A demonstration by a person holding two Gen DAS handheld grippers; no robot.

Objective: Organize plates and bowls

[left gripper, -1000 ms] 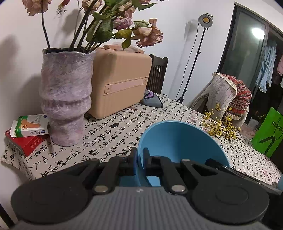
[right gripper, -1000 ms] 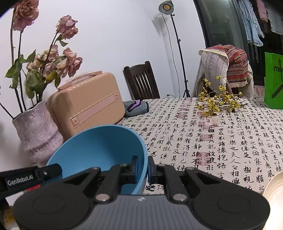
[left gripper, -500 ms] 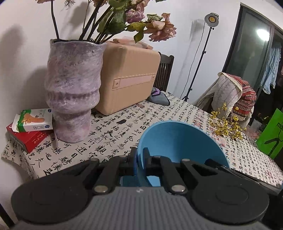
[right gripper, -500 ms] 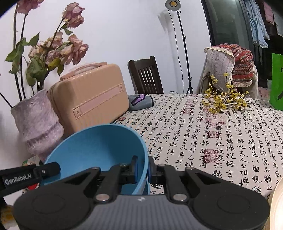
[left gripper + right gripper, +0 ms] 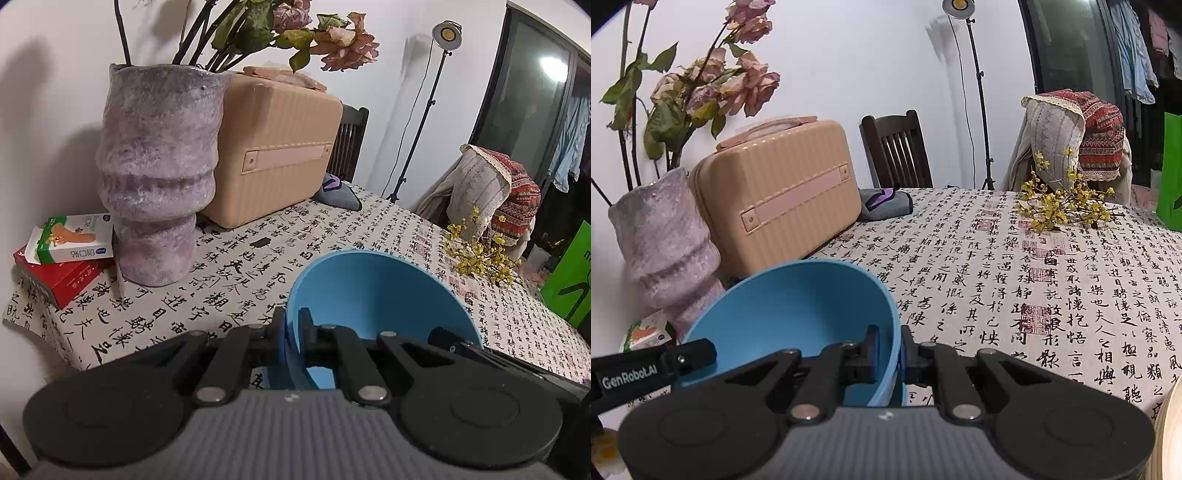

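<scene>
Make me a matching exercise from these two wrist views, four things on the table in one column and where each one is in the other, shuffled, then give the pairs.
1. round blue bowl
2. ribbed beige suitcase
3. white and green box
4. yellow flower sprig

A. lying on a red box
B. far side, near the draped chair
C. pinched at its rim by both grippers
D. right behind the purple vase

Pairs: 1-C, 2-D, 3-A, 4-B

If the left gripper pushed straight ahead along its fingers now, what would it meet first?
The left gripper is already clamped on the round blue plastic bowl's rim, so the bowl leads. Beyond it lies calligraphy-print tablecloth, then probably the small grey pouch by the beige suitcase; depth is unclear.
</scene>
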